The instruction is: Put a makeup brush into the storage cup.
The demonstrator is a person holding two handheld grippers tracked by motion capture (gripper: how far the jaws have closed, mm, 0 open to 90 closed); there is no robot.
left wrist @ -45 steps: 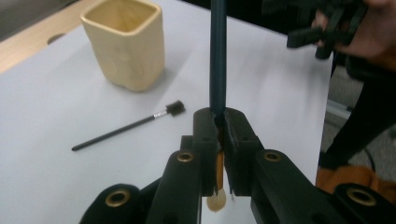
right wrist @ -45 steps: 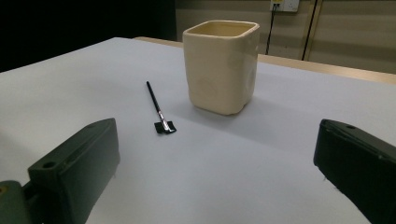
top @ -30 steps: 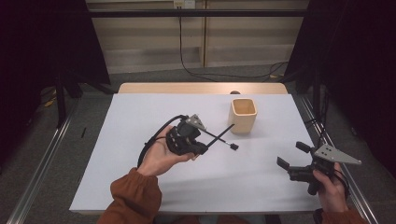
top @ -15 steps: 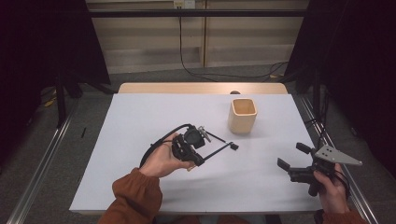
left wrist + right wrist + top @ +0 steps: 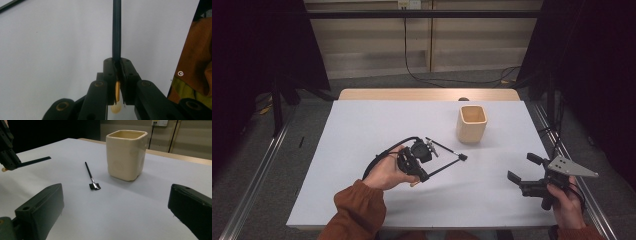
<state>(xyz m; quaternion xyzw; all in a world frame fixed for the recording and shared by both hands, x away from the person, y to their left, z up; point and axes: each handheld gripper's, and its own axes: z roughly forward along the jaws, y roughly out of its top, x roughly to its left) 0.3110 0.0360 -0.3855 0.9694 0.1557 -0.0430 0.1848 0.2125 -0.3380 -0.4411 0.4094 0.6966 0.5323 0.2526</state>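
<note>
Left gripper clamps dark stick, brush near cup

Left gripper [image 5: 439, 162] fingers closed on thin dark stick [image 5: 116, 30], front-left of cream cup [image 5: 472, 124]. Black flat brush [image 5: 91, 177] lies on white tabletop [image 5: 362, 125] left of cup. Right gripper [image 5: 522, 172] fingers wide apart, empty, front-right of cup.

Both grippers are all-black plastic, linkage-style arms with brass-looking pivot pins at the joints. The left gripper [image 5: 414, 162] has a thick black cable looping off its back, away from the cream cup [image 5: 472, 124]. The right gripper [image 5: 524, 176], on the cup's near right side, carries a grey three-cornered plate on top. Its jaws are chunky rounded black blocks. The person's wearing a rust-orange sleeve [image 5: 357, 212] with a ribbed cuff.
</note>
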